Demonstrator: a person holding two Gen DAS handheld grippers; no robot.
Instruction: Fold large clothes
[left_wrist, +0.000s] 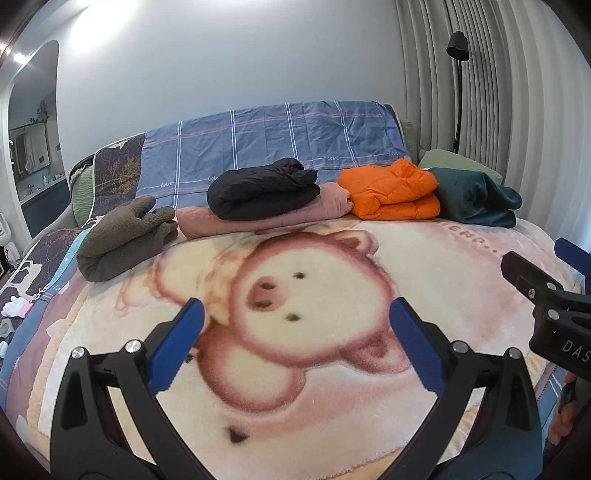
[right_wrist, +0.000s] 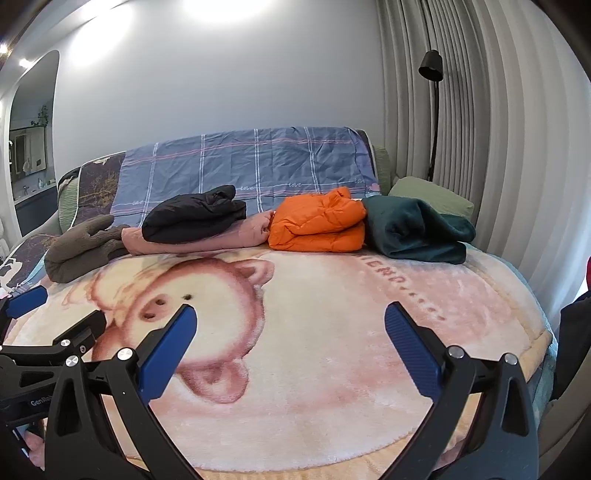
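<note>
Currently both left gripper (left_wrist: 295, 314) and right gripper (right_wrist: 288, 321) hover released over the pig blanket (left_wrist: 332, 369), five folded garments along its far edge, so pick one edge-first.

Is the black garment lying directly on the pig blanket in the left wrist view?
No, the black garment rests on top of the folded pink garment, which separates it from the pig blanket.

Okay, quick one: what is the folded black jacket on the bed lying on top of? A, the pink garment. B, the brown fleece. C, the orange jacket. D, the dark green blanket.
A: the black jacket rests on the pink garment, apart from the orange jacket.
</note>
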